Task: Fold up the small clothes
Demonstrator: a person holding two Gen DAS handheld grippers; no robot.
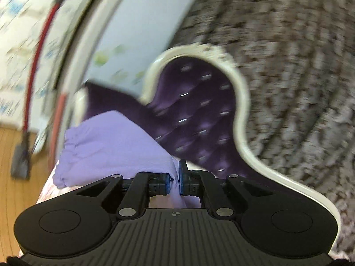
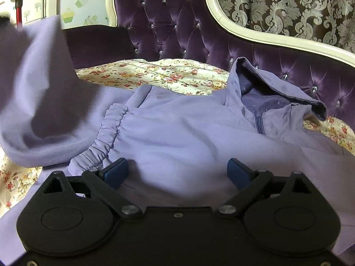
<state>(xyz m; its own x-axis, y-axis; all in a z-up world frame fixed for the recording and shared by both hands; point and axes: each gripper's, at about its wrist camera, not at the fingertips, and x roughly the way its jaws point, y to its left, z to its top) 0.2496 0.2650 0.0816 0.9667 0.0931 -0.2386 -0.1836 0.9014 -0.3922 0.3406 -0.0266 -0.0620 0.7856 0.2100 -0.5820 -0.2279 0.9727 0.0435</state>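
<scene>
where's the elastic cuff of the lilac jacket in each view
Left wrist view: the cuff sits left of centre, at the end of the sleeve pinched in the shut left tool.
Right wrist view: a gathered elastic cuff lies left of centre on the jacket, beyond the open right tool; whether it is the same cuff I cannot tell.
Shared landmark: purple tufted headboard.

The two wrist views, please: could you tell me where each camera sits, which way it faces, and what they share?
Left wrist: on the left gripper, looking along its fingers, shut on lilac jacket fabric, toward the purple tufted headboard; tilted and blurred.
Right wrist: on the right gripper, jaws open over the jacket spread on the floral quilt, facing the headboard.
Shared: jacket, headboard, patterned curtain.
</scene>
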